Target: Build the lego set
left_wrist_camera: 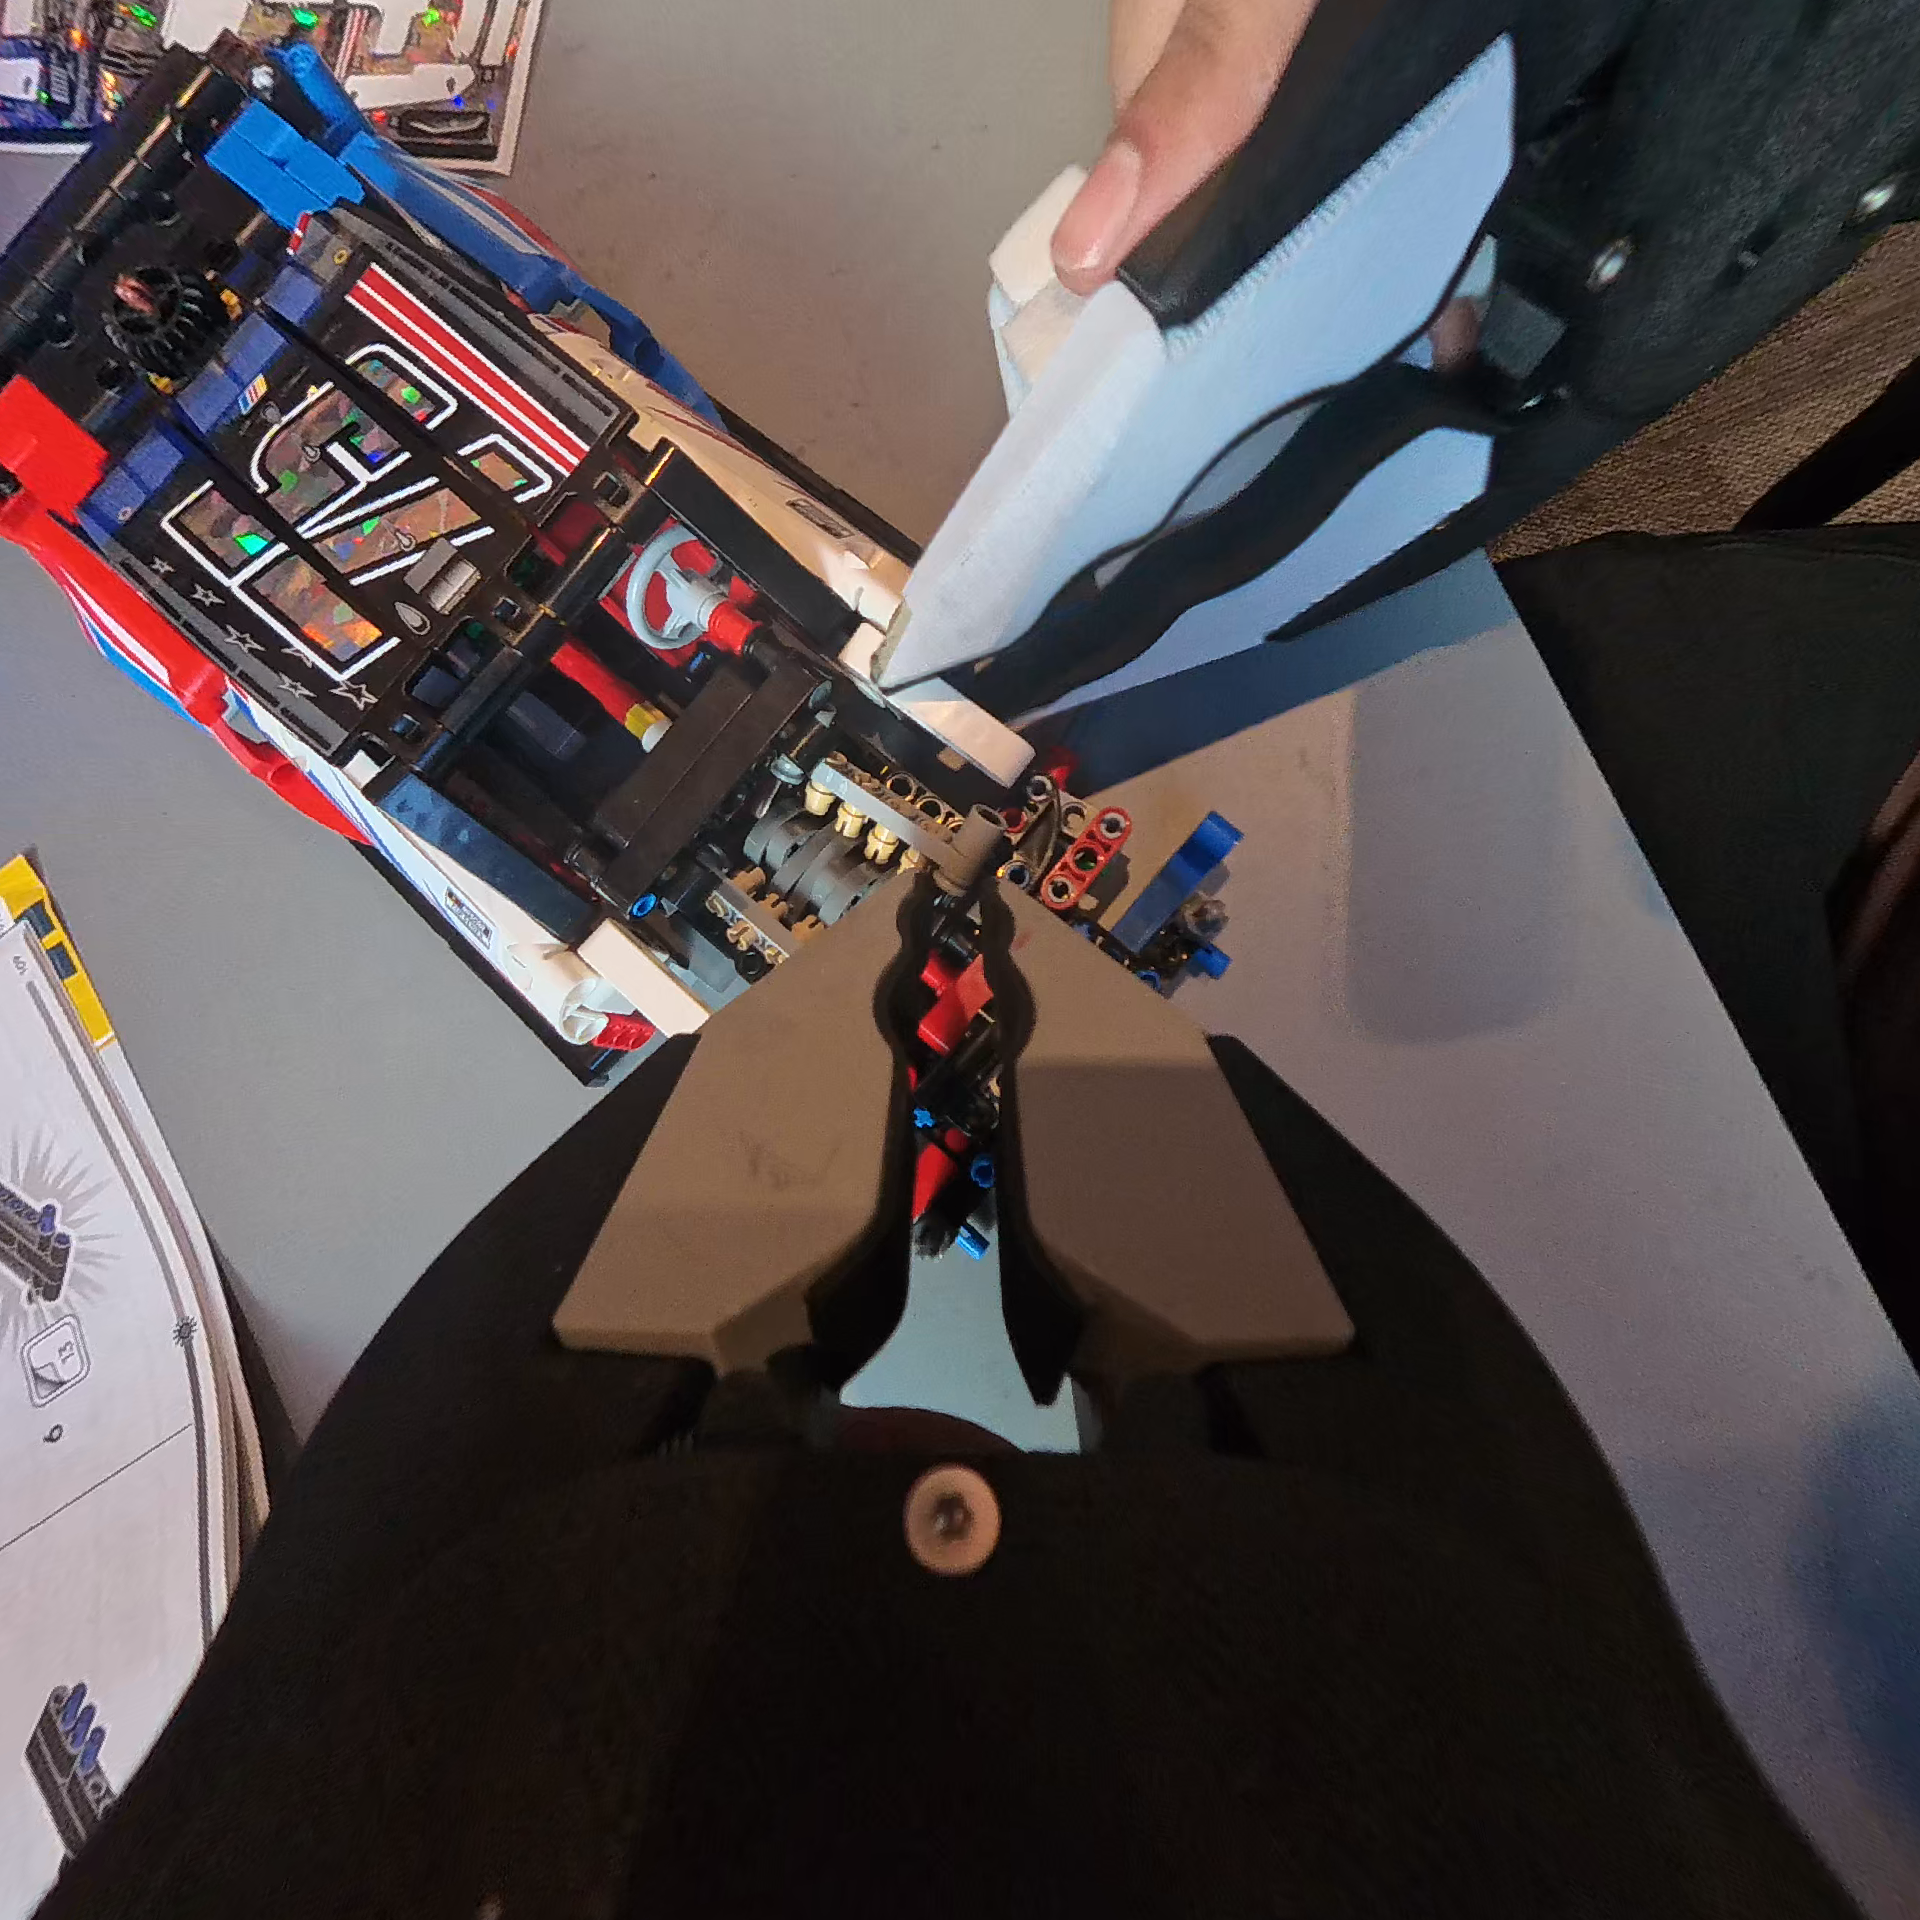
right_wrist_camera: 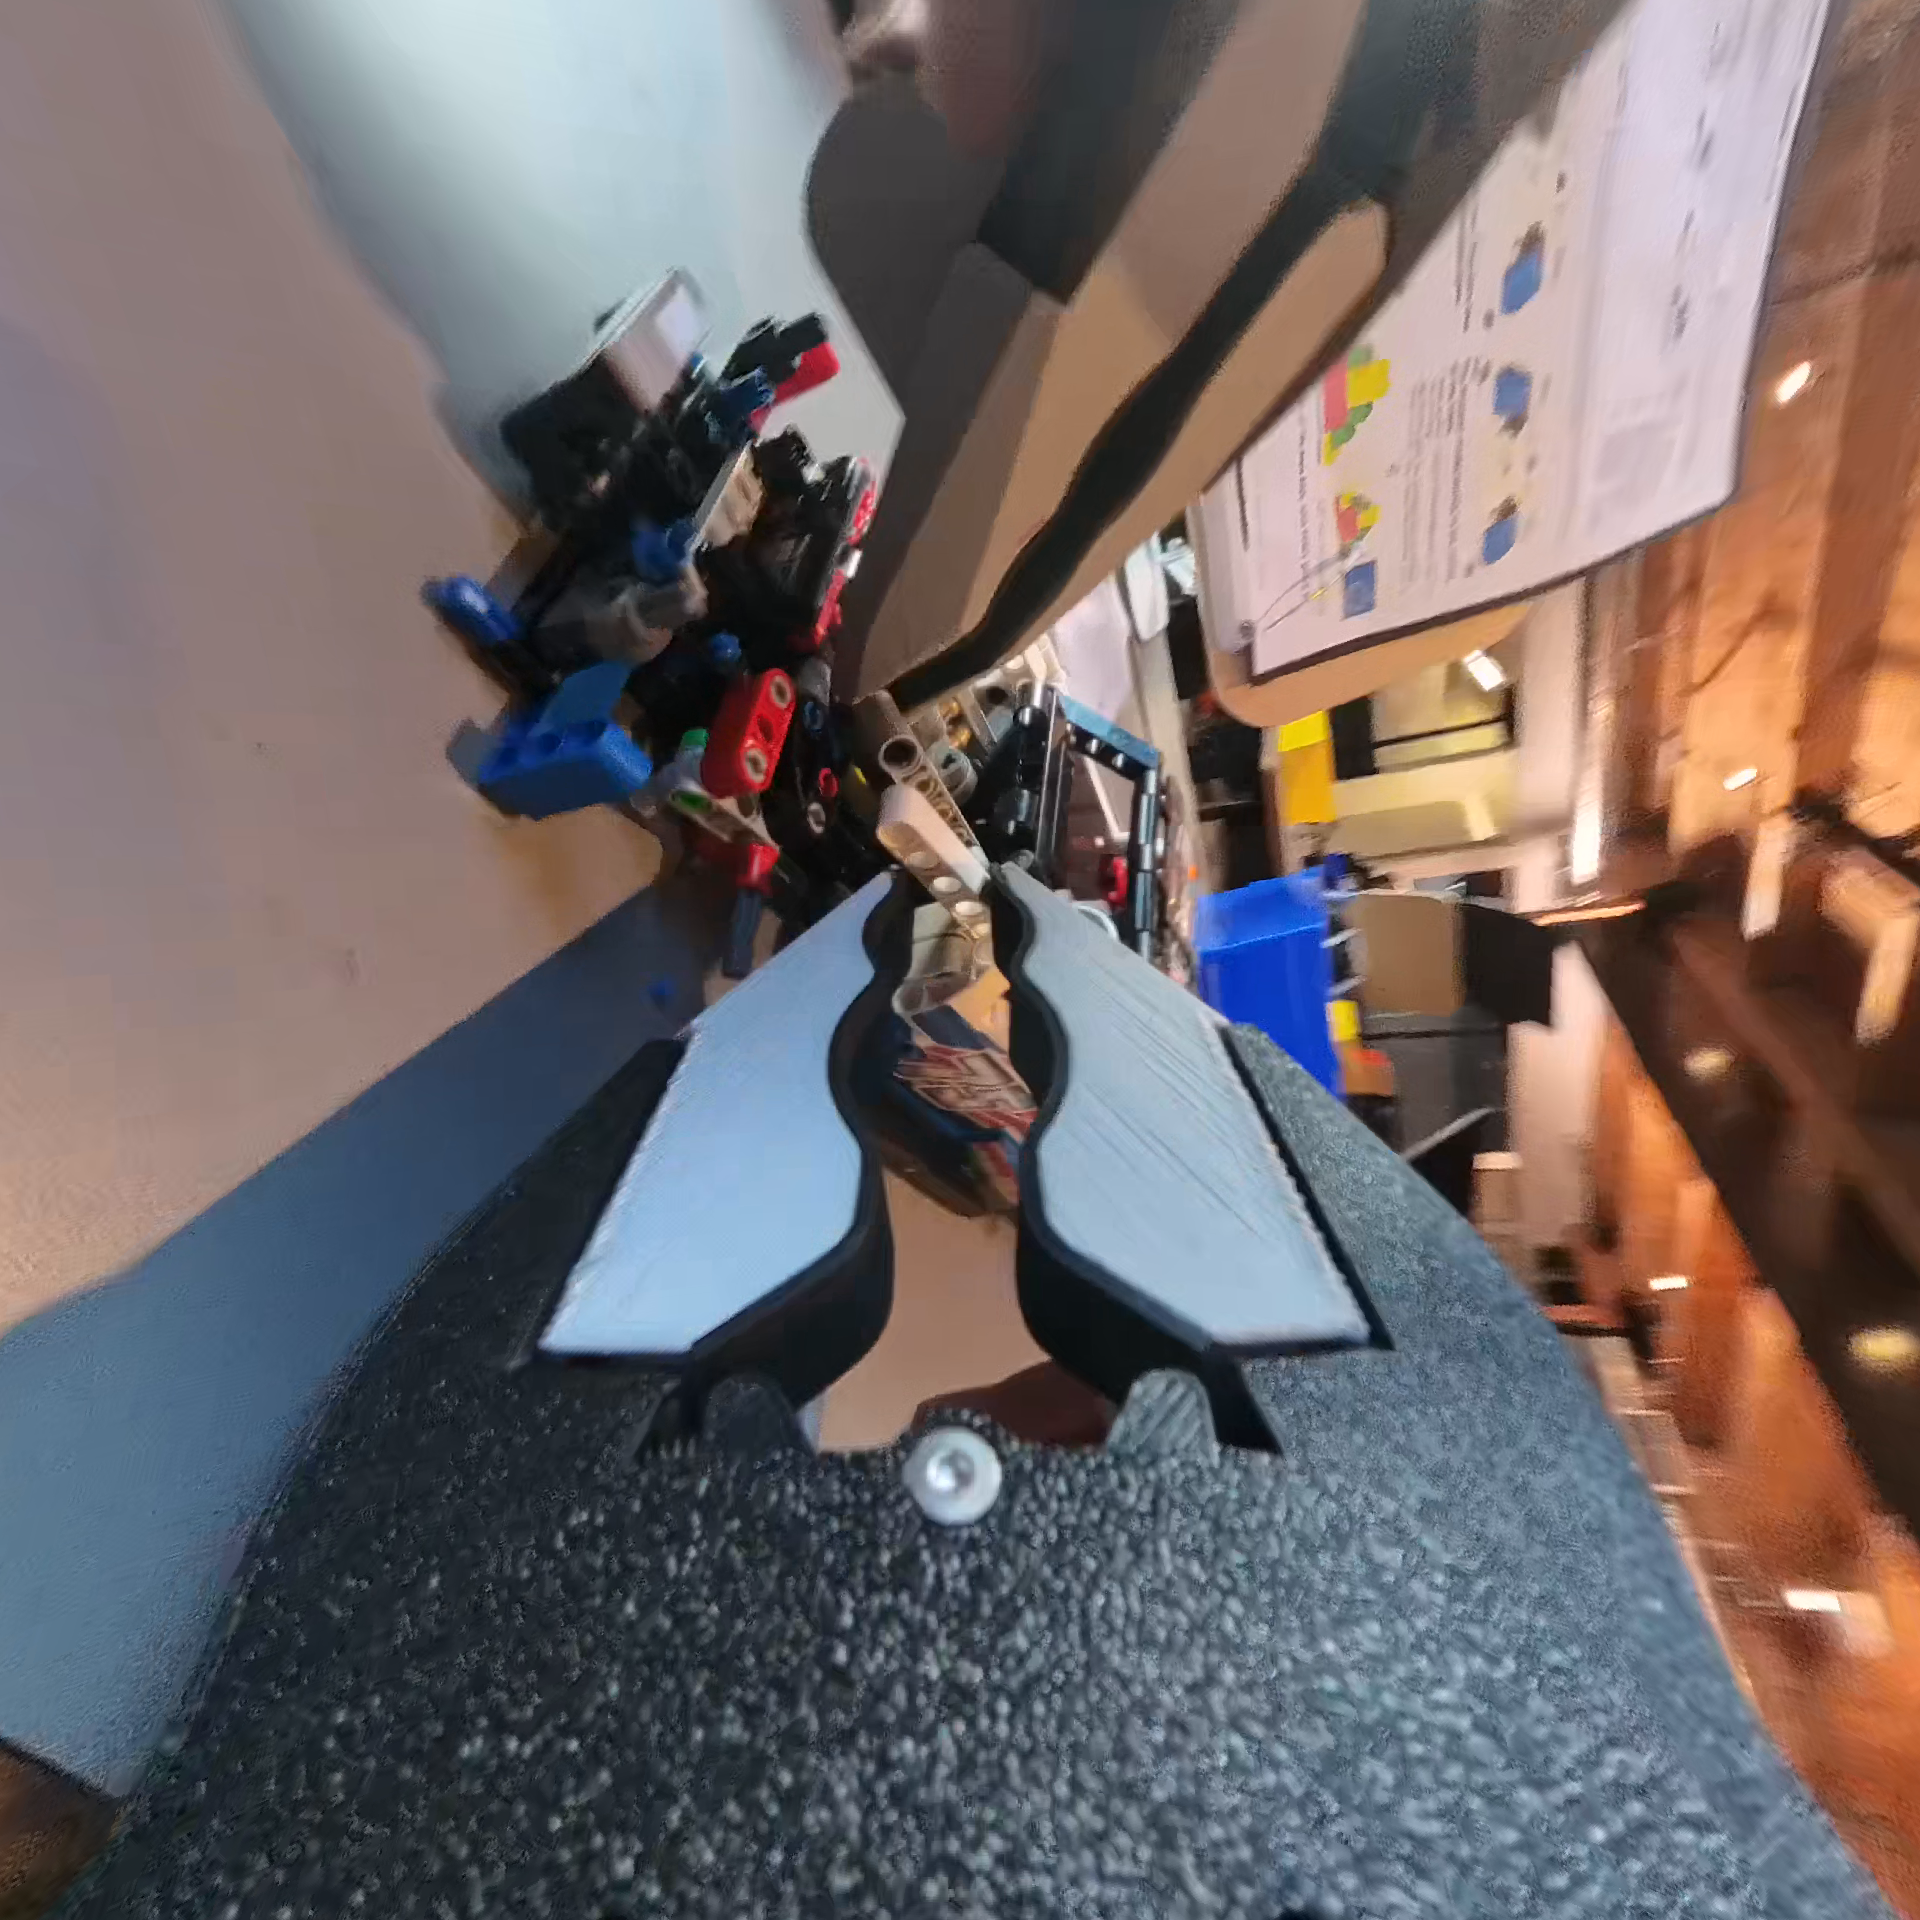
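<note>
Two grippers | left gripper fingers pinch grey beam | right gripper fingers pinch white beam | red-white-blue car

Your left wrist view looks steeply down, close over the lego car on the worktop; your right, rolled sideways, skims low, sharing its open rear.

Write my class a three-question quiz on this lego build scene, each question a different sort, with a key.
1. True or false: the steering wheel in the lego car is grey.
2. The right gripper is shut on: A) a red beam, B) a white beam, C) a blue pin.
3. Fill in: the left gripper pinches a small ___ connector.
Key: 1 true; 2 B; 3 grey.
</note>
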{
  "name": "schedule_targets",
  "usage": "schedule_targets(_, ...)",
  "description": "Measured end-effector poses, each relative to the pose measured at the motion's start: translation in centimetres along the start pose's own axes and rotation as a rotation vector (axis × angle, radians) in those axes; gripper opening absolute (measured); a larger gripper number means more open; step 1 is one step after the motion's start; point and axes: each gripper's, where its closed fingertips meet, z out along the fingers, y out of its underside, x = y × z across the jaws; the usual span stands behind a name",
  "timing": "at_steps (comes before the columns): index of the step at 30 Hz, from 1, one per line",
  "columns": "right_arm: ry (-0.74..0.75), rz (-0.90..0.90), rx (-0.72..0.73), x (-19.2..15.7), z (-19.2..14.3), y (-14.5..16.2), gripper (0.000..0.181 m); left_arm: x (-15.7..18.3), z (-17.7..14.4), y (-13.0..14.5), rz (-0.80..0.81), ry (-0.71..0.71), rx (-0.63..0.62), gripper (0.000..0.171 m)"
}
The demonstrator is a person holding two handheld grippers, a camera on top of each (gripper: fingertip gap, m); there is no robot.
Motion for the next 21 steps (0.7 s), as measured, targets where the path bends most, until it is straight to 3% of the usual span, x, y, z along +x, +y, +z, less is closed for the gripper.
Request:
schedule_targets(5, 0.098, -0.294, -0.04, 0.3, 0.0, 0.1, 0.01, 0.1, 0.1, -0.1, 0.001, 0.002, 0.003, 0.007)
schedule_targets(10, 0.06, -0.221, -0.032, 0.3, -0.5, 0.1, 0.01, 0.2, 0.0, -0.1, -0.003, 0.01, 0.003, 0.009)
schedule_targets(15, -0.006, 0.082, 0.049, 1.1, -2.3, -0.7, 0.004, 0.4, 0.0, -0.2, -0.011, 0.03, 0.005, 0.013)
schedule_targets(21, -0.266, 0.819, 0.098, 1.5, -2.5, -0.9, 0.016, 0.4, -0.9, -1.0, -0.046, 0.051, 0.058, 0.014)
